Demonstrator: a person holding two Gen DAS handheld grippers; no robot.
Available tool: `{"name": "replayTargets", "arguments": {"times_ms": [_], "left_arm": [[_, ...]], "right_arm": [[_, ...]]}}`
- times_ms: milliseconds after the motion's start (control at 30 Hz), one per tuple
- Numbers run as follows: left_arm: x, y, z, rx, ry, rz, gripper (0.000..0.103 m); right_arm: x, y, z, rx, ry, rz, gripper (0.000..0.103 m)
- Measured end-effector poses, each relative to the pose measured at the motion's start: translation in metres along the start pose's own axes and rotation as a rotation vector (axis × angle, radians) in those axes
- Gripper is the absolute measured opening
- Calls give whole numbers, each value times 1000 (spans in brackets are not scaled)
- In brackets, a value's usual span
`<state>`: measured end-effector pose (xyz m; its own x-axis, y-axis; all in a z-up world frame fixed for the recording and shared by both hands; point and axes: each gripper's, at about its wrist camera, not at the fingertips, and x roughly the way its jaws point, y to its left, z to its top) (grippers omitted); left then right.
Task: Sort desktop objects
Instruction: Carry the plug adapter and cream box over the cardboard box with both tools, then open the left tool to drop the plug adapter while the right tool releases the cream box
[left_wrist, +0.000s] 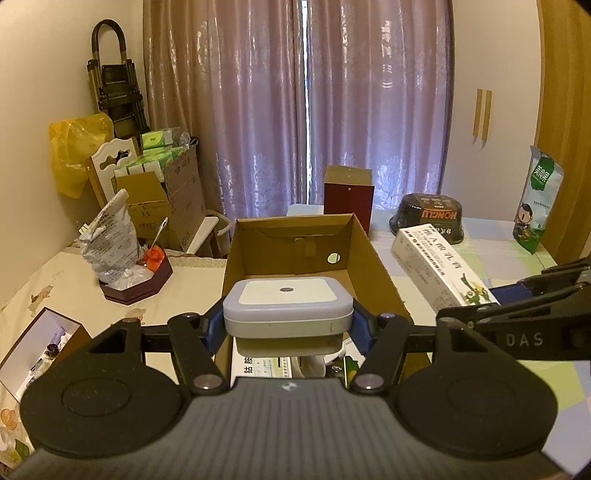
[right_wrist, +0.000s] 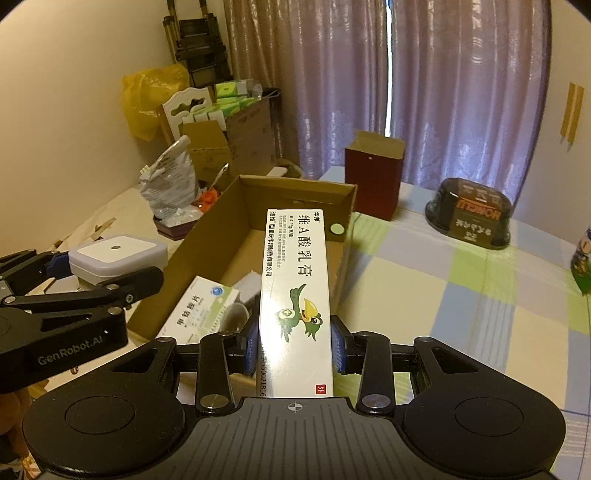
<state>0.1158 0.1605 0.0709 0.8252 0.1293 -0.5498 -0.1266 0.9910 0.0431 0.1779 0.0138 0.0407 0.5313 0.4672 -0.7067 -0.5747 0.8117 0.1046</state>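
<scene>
My left gripper (left_wrist: 288, 326) is shut on a white square night-light (left_wrist: 287, 308), held above the near end of the open cardboard box (left_wrist: 373, 254). My right gripper (right_wrist: 294, 345) is shut on a long white ointment carton (right_wrist: 295, 291) with a green bird print, held over the right side of the same box (right_wrist: 207, 236). In the left wrist view the carton (left_wrist: 436, 269) and the right gripper's arm show at right. In the right wrist view the night-light (right_wrist: 118, 254) and left gripper show at left. A medicine box (right_wrist: 201, 308) lies inside the cardboard box.
A dark red carton (left_wrist: 349, 197) stands behind the cardboard box. A black bowl pack (left_wrist: 428, 218) and a green snack bag (left_wrist: 537, 199) sit at right. A hexagonal tray (left_wrist: 136, 286) with a foil bag is at left. A checked cloth (right_wrist: 461, 295) covers the table.
</scene>
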Motion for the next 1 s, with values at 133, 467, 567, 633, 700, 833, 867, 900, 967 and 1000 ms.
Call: {"name": "replayTargets", "arguments": {"times_ms": [133, 467, 567, 633, 700, 833, 867, 900, 967, 1000], "left_arm": [[9, 2, 2, 5, 5, -6, 61], [39, 14, 7, 16, 45, -32, 61], [52, 20, 11, 27, 51, -27, 61], [62, 23, 13, 36, 59, -28, 61], [72, 24, 12, 44, 70, -32, 61], [91, 23, 9, 57, 90, -38, 61], [95, 23, 8, 59, 93, -39, 61], [99, 23, 6, 61, 98, -41, 61], [107, 24, 3, 63, 107, -41, 61], [110, 25, 2, 62, 112, -41, 61]], "right_arm": [[9, 3, 6, -2, 4, 4, 37], [35, 1, 19, -7, 20, -2, 37], [45, -3, 24, -2, 29, -4, 37], [54, -4, 27, 3, 39, -3, 37], [65, -5, 28, 11, 52, 2, 37], [85, -5, 30, 13, 75, 7, 37], [89, -5, 30, 13, 79, 7, 37], [93, -6, 30, 15, 82, 7, 37], [99, -7, 29, 20, 87, 8, 37], [102, -7, 28, 22, 90, 8, 37]]}}
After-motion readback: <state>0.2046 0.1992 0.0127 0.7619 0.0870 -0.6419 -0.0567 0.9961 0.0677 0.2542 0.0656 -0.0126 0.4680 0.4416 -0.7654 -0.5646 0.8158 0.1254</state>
